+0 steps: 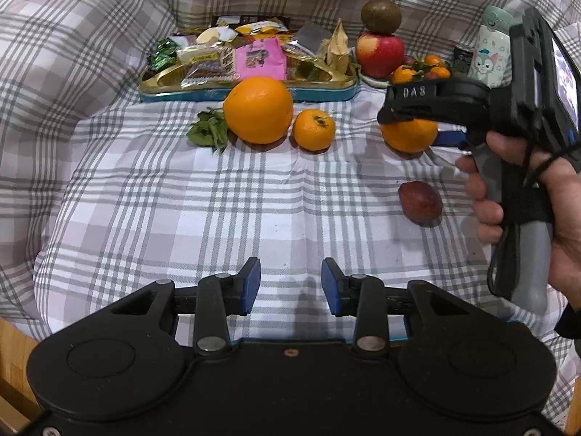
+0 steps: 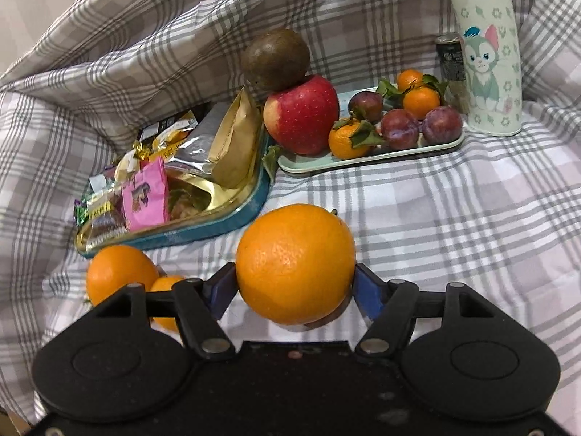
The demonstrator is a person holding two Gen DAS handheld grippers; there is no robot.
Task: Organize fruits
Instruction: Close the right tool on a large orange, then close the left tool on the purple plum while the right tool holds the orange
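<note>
- The right gripper point(image 2: 296, 287) is closing its blue pads on a large orange point(image 2: 296, 263); both pads are touching the fruit's sides, and the orange is sitting on the checked cloth point(image 2: 454, 225), near the middle.
- A hand point(image 1: 537, 200) is gripping the right gripper's grey handle.
- The left gripper point(image 1: 290, 287) is hovering above the cloth near its front edge, jaws standing partly apart with nothing between them.
- A second large orange point(image 1: 258, 109) and a small mandarin point(image 1: 313, 129) are lying just beside each other in front of the snack tin point(image 1: 250, 92).
- A dark red plum point(image 1: 420, 202) is lying alone on the cloth, towards the right edge.
- The pale green tray point(image 2: 363, 158) near the back right corner is carrying an apple point(image 2: 303, 116) with a brown fruit point(image 2: 276, 59) balancing on top, plus plums and mandarins.
- A patterned bottle point(image 2: 488, 61) is standing upright just beyond that tray.
</note>
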